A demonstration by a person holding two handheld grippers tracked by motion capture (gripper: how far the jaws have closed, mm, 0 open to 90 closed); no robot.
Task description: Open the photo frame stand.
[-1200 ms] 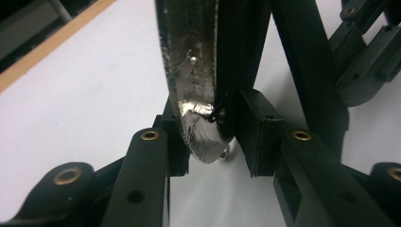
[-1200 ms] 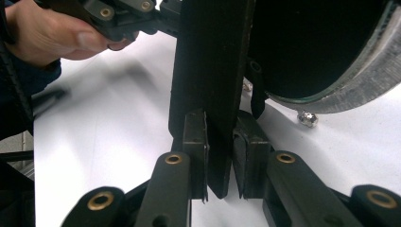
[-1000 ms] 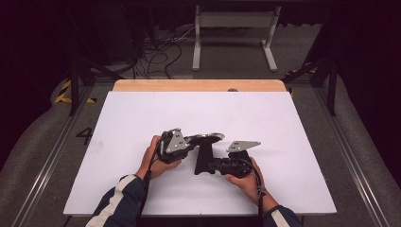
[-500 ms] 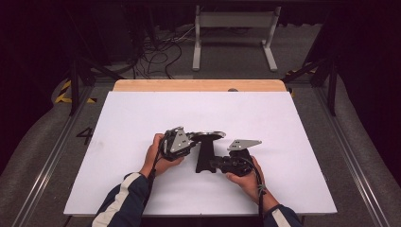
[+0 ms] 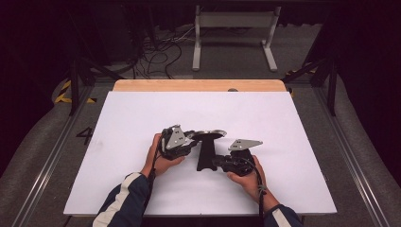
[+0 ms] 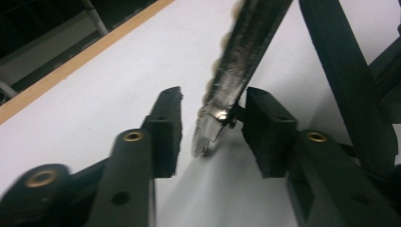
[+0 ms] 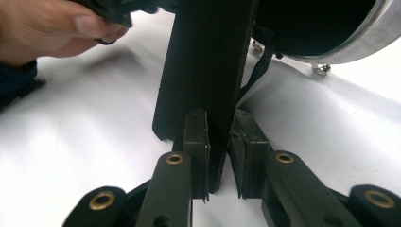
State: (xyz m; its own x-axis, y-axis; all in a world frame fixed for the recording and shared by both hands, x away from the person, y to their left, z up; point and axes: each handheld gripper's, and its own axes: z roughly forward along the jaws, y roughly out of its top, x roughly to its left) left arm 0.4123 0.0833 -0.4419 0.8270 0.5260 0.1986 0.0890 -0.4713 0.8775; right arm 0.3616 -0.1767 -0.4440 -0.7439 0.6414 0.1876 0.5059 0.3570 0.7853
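Observation:
A small metal pan [image 5: 211,135] with a long black handle [image 5: 206,155] is held just above the white table. My right gripper [image 5: 215,163] is shut on the handle [image 7: 203,61] near its end, pads on both flat sides. My left gripper [image 5: 193,137] is at the pan's left rim. In the left gripper view the scuffed rim [image 6: 236,61] stands between the jaws of my left gripper [image 6: 213,125], which have just been opening; the left pad [image 6: 170,123] is clear of the rim. The pan's silver bowl [image 7: 331,28] shows beyond my right gripper [image 7: 218,142].
The white tabletop [image 5: 283,123] has a wooden strip [image 5: 198,85] along its far edge. Beyond it on the floor are a white metal stand [image 5: 234,19] and loose cables [image 5: 156,52]. Dark rails run along both sides of the table.
Both hands and the pan stay where they were in the high view. The pan's rim sits very slightly farther back than a second ago.

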